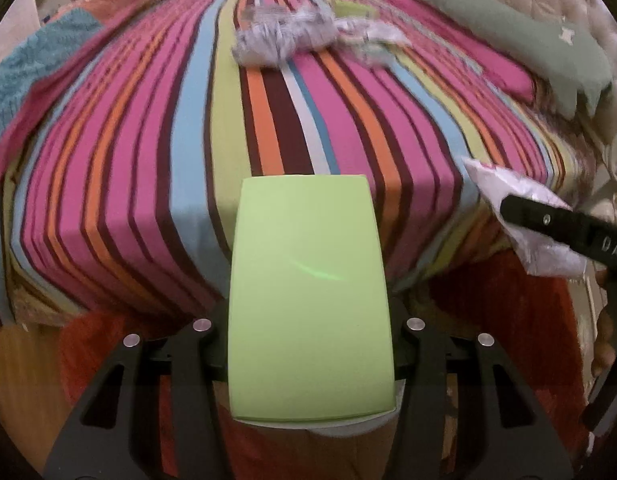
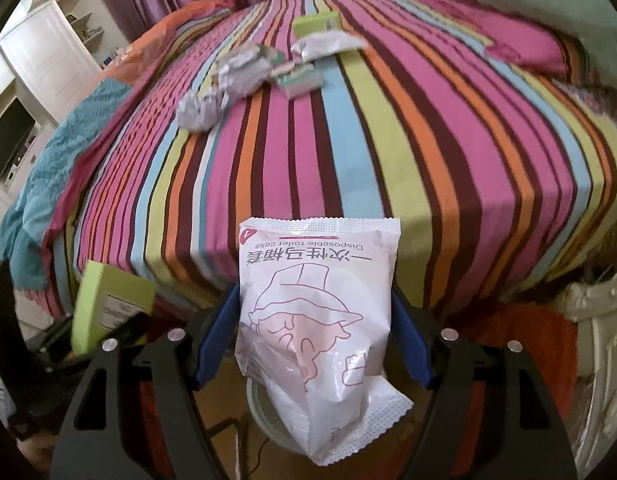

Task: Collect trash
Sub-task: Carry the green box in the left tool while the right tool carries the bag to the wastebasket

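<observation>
Beyond the near edge of the striped bed (image 2: 388, 140), open sheet separated both grippers from crumpled paper (image 2: 224, 80). Left gripper (image 1: 308, 240) clamped a green box (image 1: 308, 300); right gripper (image 2: 316, 312), half open, pinched a white packet (image 2: 316, 320).

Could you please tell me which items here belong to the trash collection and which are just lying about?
Trash job:
green box in left gripper
white packet in right gripper
crumpled paper
small cartons

Lying about:
teal blanket
green pillow
</observation>
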Tool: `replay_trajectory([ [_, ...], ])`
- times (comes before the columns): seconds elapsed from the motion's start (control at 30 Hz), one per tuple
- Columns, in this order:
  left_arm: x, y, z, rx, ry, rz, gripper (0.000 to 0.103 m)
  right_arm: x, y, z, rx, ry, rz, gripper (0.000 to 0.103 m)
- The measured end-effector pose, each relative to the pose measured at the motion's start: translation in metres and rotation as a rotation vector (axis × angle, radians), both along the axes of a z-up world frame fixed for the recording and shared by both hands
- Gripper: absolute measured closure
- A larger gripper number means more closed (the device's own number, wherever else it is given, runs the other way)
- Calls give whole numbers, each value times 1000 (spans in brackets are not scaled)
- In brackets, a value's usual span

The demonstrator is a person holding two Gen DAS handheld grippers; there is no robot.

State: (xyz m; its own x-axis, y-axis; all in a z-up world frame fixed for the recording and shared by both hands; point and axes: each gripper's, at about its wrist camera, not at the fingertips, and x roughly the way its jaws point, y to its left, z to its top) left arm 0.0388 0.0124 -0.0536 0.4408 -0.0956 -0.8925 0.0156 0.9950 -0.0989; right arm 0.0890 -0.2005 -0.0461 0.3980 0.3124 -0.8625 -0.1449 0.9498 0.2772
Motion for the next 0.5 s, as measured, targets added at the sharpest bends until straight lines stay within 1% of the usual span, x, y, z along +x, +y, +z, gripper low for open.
replay_trajectory([
  [0.03,-3,-1,-5,-6,15,-2,54,-3,0,-3,2,11,-1,34],
  [0.1,-10,-6,-16,-23,48,-8,54,-10,-1,-14,10,55,-9,34],
  [0.3,-17,-18,-41,-44,127,-30,54,-24,0,-47,36,192,-21,34],
  [0.43,-16,-25,-60,-66,202,-35,54,-30,4,-71,49,294,-17,34],
  [0.5,-13,-29,-72,-75,256,-44,54,-30,6,-80,51,334,-14,34],
])
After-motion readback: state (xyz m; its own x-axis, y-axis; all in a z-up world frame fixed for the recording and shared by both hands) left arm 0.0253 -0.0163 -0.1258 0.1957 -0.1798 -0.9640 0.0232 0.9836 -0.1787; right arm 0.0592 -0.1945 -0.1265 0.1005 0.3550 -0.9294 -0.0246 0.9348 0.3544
